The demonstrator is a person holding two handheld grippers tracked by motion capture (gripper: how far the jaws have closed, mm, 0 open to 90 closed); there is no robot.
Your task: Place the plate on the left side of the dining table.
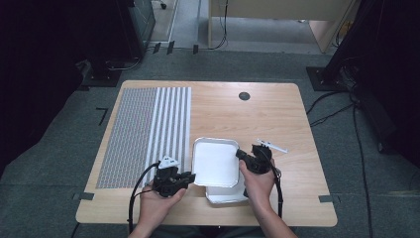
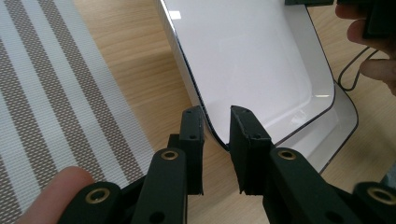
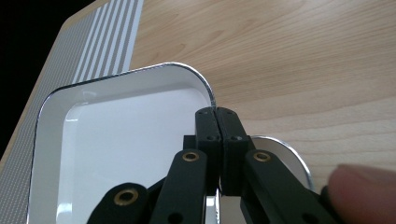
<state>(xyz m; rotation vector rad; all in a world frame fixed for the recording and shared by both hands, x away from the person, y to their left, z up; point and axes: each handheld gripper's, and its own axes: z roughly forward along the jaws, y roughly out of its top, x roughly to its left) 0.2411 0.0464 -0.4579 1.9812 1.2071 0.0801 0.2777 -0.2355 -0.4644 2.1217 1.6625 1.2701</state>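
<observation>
Black jaws of my right gripper (image 3: 218,112) pinch the upper tray (image 3: 116,140) by its rim; my left gripper (image 2: 216,116) straddles the opposite rim, jaws narrow but apparently not pressing. I'd lift evenly, keeping it level, clear of the lower tray (image 1: 228,196) on the bench (image 1: 277,119).

Grey carpet floor (image 1: 59,148) surrounds the wooden table (image 1: 277,114).
</observation>
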